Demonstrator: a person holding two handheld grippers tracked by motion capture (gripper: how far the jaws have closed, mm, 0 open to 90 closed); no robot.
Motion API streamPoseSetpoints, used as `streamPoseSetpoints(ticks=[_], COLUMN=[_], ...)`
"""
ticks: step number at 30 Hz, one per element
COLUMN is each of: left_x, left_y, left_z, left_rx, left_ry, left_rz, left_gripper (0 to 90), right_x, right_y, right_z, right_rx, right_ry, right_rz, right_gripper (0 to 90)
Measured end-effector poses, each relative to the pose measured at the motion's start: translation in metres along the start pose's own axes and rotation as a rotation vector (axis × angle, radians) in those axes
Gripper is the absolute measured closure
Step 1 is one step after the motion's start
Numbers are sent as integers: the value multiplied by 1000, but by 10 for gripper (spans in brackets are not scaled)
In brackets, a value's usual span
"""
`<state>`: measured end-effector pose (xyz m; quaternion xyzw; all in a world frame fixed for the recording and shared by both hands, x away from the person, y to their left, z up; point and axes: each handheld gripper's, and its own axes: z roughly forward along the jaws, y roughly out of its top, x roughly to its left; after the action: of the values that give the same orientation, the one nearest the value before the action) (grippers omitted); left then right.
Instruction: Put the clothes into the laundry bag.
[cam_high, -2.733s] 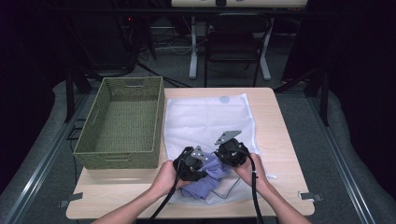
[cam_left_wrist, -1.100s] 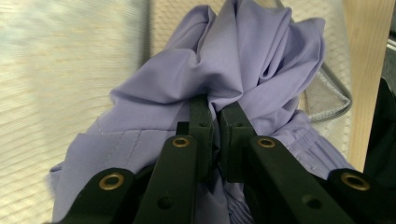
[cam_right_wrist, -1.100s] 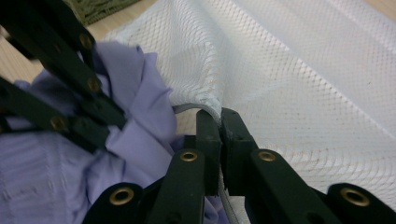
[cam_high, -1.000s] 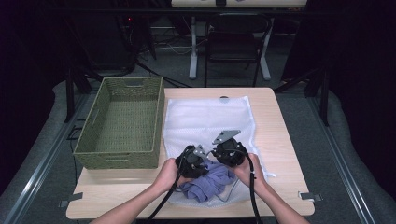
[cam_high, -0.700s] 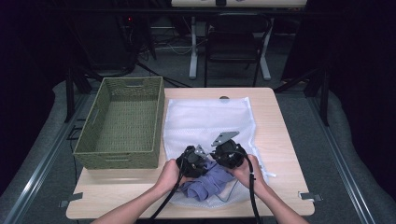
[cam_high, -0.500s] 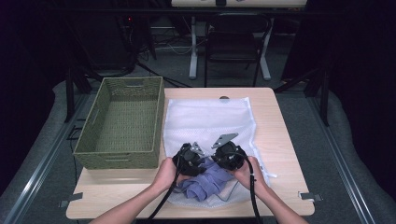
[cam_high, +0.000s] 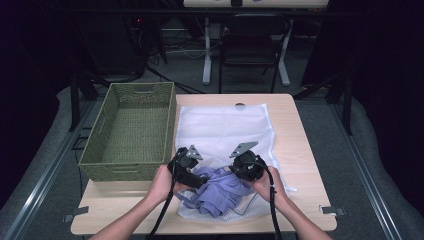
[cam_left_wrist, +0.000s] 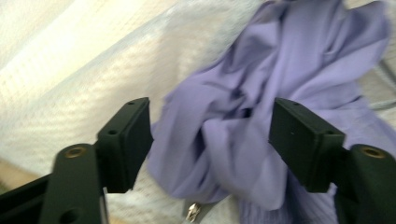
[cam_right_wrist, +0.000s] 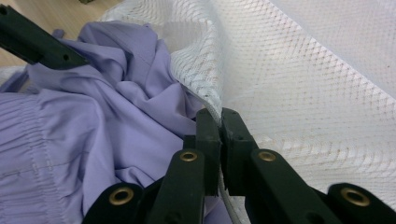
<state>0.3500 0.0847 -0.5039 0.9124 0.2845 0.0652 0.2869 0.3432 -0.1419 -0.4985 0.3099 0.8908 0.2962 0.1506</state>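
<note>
Two grippers: both work at the near end of the light wooden table (cam_high: 295, 150), one in each of the person's hands.
Left gripper (cam_left_wrist: 210, 140): jaws stand apart and have just been opening; the crumpled lilac cloth garment (cam_left_wrist: 261, 107) lies between and beyond them, and the pads do not press on it (the view is a little blurred). In the high view this gripper (cam_high: 186, 167) sits at the garment's left edge.
Right gripper (cam_right_wrist: 219, 128): jaws pressed together on the edge of the white mesh laundry bag (cam_right_wrist: 317, 79), pinching the netting at its opening. In the high view it (cam_high: 246, 167) sits at the garment's upper right.
Garment: bunched in folds at the bag's near end, partly on the mesh, partly spilling toward the table's front edge (cam_high: 215, 192); whether any of it is already inside the bag I cannot tell.
Laundry bag (cam_high: 225, 125): spread flat along the table, stretching away from the person.
Zip pull: a small metal one (cam_left_wrist: 191, 212) shows just under the garment, in the left gripper view.
Green woven rectangular basket (cam_high: 127, 160): stands at the table's left, just beside the bag.
</note>
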Motion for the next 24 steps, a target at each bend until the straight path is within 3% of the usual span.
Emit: streamPoseSetpoints(ticks=[2,4,8,12,14,24], left_x=[3,4,3,-2,-5,-26], left_y=[-2,-3,-5,-3,-2,14], left_z=[8,14,25,30,31,29], left_rx=[36,57,70,90,91,16], left_ry=[-26,-50,-100,-137,-140,-172], left_rz=[-12,-17,-22,15,33,97], left_gripper=[264,307,548,786,843,873], right_x=[-1,0,0,1,2,4], right_y=[0,0,0,1,1,7], right_z=[1,2,3,4,4,-7], right_rx=[3,5,7,11,7,-34], right_ry=[0,0,3,5,3,-4], right_rz=[2,-1,2,2,-5,-5], right_gripper=[874,874,874,875,875,875])
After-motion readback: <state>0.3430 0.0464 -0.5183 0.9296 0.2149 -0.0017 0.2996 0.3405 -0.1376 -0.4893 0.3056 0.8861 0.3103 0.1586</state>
